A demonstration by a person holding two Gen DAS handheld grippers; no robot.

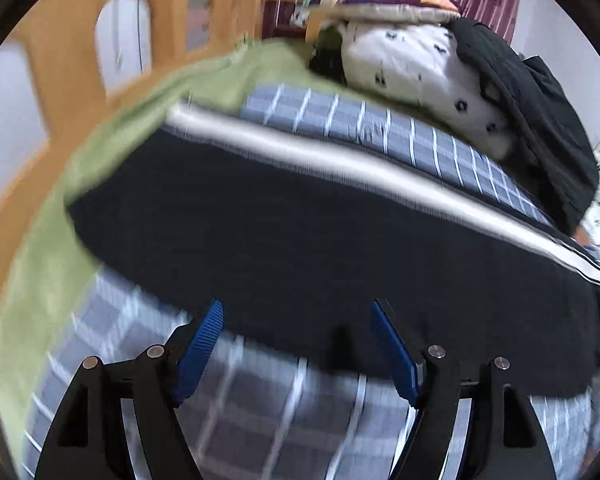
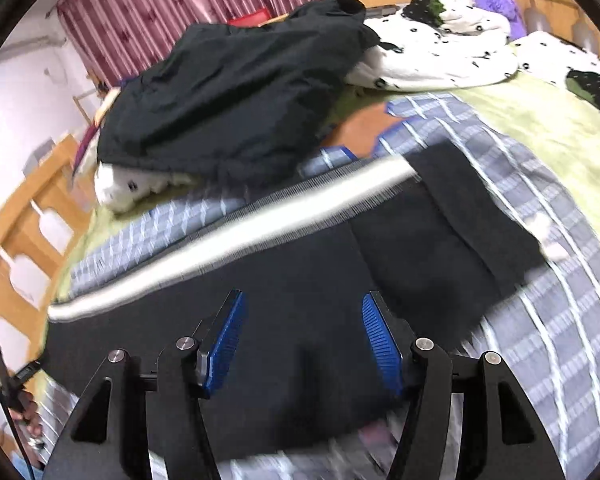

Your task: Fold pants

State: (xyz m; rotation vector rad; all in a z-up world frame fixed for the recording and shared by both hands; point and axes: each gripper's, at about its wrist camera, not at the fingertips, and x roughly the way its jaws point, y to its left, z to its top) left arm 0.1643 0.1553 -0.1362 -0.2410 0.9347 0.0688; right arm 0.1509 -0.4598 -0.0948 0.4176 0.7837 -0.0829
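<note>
Black pants (image 1: 284, 232) with a white side stripe (image 1: 340, 168) lie folded lengthwise on a grey checked sheet (image 1: 260, 400). My left gripper (image 1: 298, 320) hovers open over the near edge of the pants, with nothing between its blue pads (image 1: 202, 344). The right wrist view shows the same pants (image 2: 320, 280), their stripe (image 2: 228, 236) running from lower left to upper right and the waist end (image 2: 472, 220) at right. My right gripper (image 2: 302, 312) stands open above the black cloth, and its blue pads (image 2: 380, 340) do not touch it.
A black jacket (image 2: 236, 92) lies on a white spotted quilt (image 2: 440, 52) at the back of the bed. A green blanket (image 1: 52, 240) lies under the checked sheet. Wooden bed rails (image 2: 28, 208) run along the left. A hand (image 2: 28, 412) shows at the lower left.
</note>
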